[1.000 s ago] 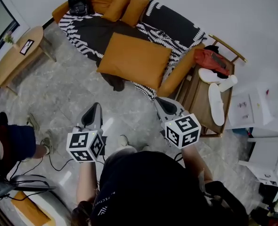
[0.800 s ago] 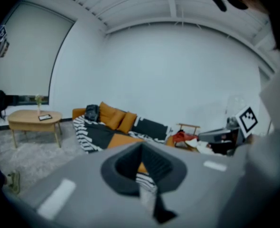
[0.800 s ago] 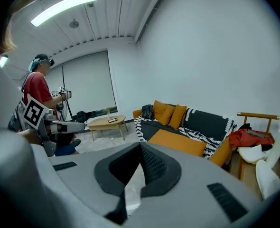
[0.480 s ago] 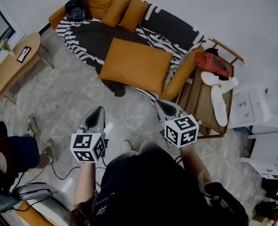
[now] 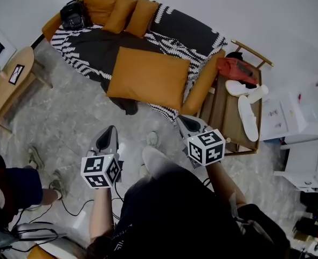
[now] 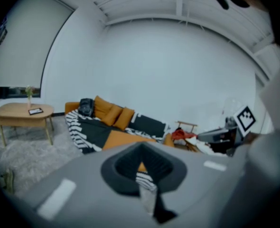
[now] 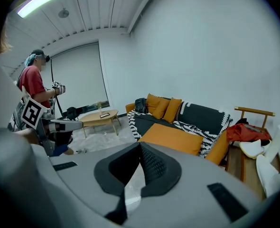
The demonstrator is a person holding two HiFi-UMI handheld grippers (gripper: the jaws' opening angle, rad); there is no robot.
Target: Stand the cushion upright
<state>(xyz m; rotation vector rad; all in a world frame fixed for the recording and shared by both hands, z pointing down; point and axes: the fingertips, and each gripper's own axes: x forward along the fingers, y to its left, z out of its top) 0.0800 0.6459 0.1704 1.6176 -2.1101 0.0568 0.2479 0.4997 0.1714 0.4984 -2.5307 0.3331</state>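
Left tongs point(image 5: 110, 131) and right tongs point(image 5: 181, 121) closed, empty, short of the sofa point(image 5: 202, 88).
My own head and shoulders block the bottom of the head view, and the left tongs' body covers much of the cushion point(image 5: 148, 77) in its own view. Both pairs of jaws are pressed together on nothing, above the floor point(image 5: 67, 117). The big orange cushion lies flat on the sofa's striped blanket point(image 5: 89, 47).

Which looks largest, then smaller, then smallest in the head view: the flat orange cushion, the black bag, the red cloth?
1. flat orange cushion, by far
2. red cloth
3. black bag
The last two look close, so their order is unsure.
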